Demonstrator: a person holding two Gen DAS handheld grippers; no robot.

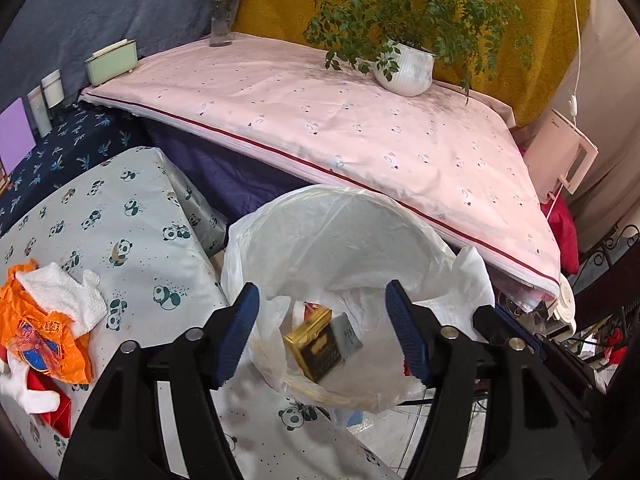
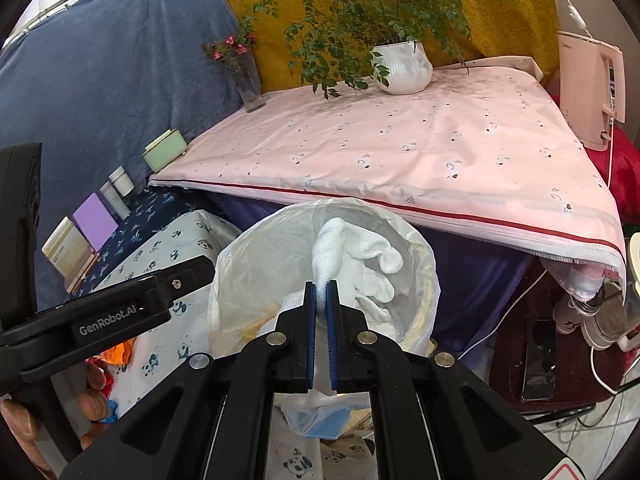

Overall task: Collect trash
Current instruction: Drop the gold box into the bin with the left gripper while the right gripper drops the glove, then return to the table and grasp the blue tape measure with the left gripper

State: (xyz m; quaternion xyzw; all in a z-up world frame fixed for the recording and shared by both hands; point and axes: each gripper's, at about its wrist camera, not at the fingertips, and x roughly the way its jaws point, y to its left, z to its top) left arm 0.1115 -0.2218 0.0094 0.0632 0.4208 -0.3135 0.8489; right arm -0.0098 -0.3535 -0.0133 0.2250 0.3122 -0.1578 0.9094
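My right gripper (image 2: 321, 292) pinches a crumpled white paper towel (image 2: 356, 264) above the white plastic-lined round bin (image 2: 424, 276); I should release over its centre. My left gripper (image 1: 322, 336) hangs empty, jaws apart.

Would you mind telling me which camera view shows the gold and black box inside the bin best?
The left wrist view. The gold and black box lies there in plain sight inside the lined trash bin, framed between the open left gripper fingers. In the right wrist view, the white cloth held by the right gripper hides the box.
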